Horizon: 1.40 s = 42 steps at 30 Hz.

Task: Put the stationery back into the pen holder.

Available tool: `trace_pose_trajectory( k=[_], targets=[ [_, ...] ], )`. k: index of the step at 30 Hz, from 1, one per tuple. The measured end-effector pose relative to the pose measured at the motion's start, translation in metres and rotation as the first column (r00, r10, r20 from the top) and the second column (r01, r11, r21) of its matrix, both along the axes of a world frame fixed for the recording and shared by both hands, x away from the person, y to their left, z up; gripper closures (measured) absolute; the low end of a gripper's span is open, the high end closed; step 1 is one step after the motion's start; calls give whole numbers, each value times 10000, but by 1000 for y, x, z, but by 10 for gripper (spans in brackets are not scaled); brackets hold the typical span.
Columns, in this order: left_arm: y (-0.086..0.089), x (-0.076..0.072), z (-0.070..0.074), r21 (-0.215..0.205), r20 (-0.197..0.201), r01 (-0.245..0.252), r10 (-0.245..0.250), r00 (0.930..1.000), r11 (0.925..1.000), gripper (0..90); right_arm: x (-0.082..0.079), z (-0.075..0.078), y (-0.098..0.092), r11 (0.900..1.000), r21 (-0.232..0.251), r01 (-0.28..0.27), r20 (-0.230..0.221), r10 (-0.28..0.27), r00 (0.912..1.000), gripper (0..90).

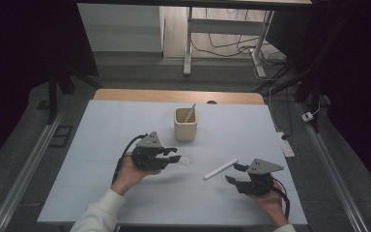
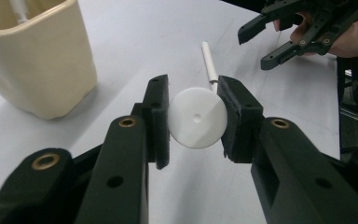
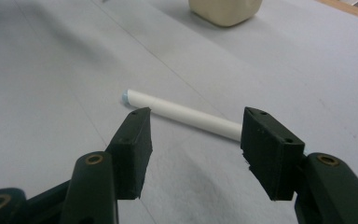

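My left gripper (image 1: 177, 155) is shut on a small white round cap (image 2: 197, 118), pinched between its two pads just above the table. The cap (image 1: 184, 160) pokes out to the right of the jaws in the high view. A white stick (image 1: 221, 169) lies flat on the white table (image 1: 125, 121), between the two grippers. My right gripper (image 1: 232, 172) stands open just short of the stick (image 3: 182, 114), nothing between its pads. In the left gripper view the right gripper (image 2: 251, 49) shows open, beyond the stick (image 2: 209, 63).
A cream square cup (image 1: 185, 124) stands at the table's middle back with a thin white stick (image 1: 190, 112) leaning in it; the cup (image 2: 37, 65) is close on the left gripper's left. A power strip (image 1: 286, 144) lies off the right edge.
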<state>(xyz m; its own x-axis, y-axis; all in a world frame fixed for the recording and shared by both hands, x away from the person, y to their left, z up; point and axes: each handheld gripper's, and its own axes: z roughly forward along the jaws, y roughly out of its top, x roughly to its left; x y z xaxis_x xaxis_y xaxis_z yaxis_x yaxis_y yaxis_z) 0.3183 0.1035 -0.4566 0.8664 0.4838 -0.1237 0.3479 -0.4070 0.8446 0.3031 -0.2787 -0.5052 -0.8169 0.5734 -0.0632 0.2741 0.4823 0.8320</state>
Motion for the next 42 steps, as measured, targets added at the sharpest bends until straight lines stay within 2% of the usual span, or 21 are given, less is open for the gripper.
trace_pose_trajectory(
  k=[2,9,14,19,21,30,32,35,42],
  targets=[
    [2,0,1,-20,27,-45,45,10000,10000,658,0,-1,-4,9999,-92,67,-53,-67,10000,421],
    [8,0,2,-22,-53,-160,160,9999,9999,658,-1,-2,-14,9994,28,342,-104,-341,9994,419],
    [11,-1,7,-23,136,-237,238,9996,9997,658,0,-1,-18,9989,151,451,-128,-449,9989,417],
    [19,9,18,-345,54,-515,517,9986,9981,658,2,-2,-19,9990,144,417,-123,-415,9991,417],
    [21,13,24,-479,112,-595,601,9981,9971,658,2,-1,-19,9991,1,427,-117,-427,9990,416],
    [23,31,53,-598,484,-1009,1038,9934,9931,658,4,-2,-20,9982,105,598,-118,-597,9981,415],
    [24,35,58,-665,469,-1041,1073,9931,9923,658,5,-1,-21,9976,230,651,-157,-648,9978,414],
    [26,42,62,-843,357,-1107,1140,9928,9903,658,4,-1,-22,9975,193,674,-168,-670,9976,413],
    [28,51,72,-1078,392,-1345,1394,9895,9850,658,4,0,-23,9974,169,701,-141,-699,9975,413]
  ],
)
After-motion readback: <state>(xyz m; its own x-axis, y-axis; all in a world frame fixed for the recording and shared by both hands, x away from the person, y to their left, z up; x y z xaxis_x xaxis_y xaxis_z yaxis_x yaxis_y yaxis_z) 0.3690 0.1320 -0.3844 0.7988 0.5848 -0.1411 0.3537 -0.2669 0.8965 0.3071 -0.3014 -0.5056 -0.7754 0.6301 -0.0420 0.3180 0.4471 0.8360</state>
